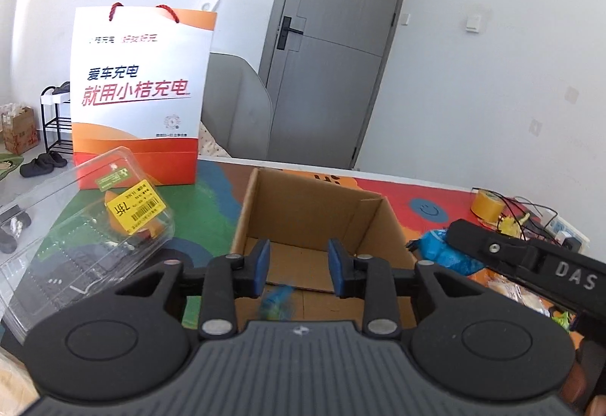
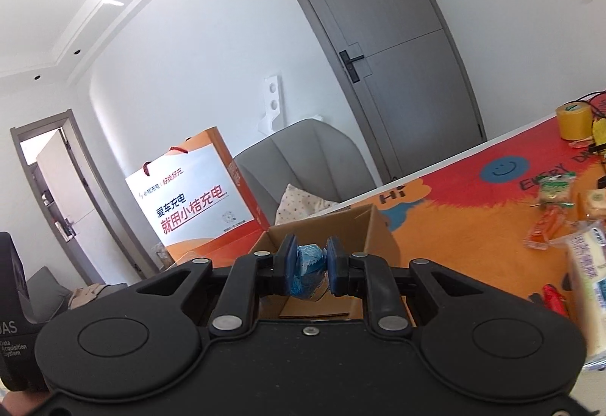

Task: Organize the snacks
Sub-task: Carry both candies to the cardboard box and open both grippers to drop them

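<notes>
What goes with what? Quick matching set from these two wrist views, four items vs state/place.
Items:
1. left gripper
2. right gripper
3. cardboard box
4. paper bag

States:
A. standing upright behind the box
B. open on top, on the colourful mat
C. jaws apart, nothing between them
D. closed on a blue snack packet

Pairs: 1-C, 2-D, 3-B, 4-A
</notes>
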A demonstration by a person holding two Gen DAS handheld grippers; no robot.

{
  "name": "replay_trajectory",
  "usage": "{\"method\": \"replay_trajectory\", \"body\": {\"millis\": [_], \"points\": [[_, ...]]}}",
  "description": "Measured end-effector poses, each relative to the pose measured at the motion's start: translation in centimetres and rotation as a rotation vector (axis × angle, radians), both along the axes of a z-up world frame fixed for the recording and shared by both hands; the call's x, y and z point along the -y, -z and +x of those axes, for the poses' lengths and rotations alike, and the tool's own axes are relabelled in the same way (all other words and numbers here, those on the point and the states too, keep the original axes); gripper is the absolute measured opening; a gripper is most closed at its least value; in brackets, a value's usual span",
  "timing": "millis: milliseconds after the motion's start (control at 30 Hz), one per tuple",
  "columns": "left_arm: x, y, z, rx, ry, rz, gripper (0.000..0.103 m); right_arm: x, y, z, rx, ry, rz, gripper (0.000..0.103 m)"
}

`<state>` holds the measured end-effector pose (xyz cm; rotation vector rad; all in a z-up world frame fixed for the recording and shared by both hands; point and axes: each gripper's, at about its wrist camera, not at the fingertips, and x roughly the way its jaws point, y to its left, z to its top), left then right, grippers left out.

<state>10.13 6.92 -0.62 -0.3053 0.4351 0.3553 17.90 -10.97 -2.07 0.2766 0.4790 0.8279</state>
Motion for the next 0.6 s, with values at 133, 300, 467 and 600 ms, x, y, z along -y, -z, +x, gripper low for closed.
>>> {"method": "replay_trajectory", "body": {"millis": [133, 300, 467, 600], "points": [[-0.6, 0.0, -1.0, 0.017, -0.022, -0.035, 0.044, -1.2, 0.2, 0.3, -0.010, -0.010, -0.013, 0.018], [-1.1, 0.1, -1.9, 0.026, -0.033, -0.066, 0.056, -2.0, 0.4, 0.4, -0.020, -0.019, -0.027, 0.036], [-1.1, 0.1, -2.8, 0.038, -0.046, -0.083, 0.078, -0.7, 0.6, 0.4, -0.055, 0.024, -0.014, 0.046], [-0.7, 0.2, -3.1, 0.042, -0.051, -0.076, 0.085, 0.9, 1.0, -0.1, -0.065, 0.069, -0.018, 0.057]]}}
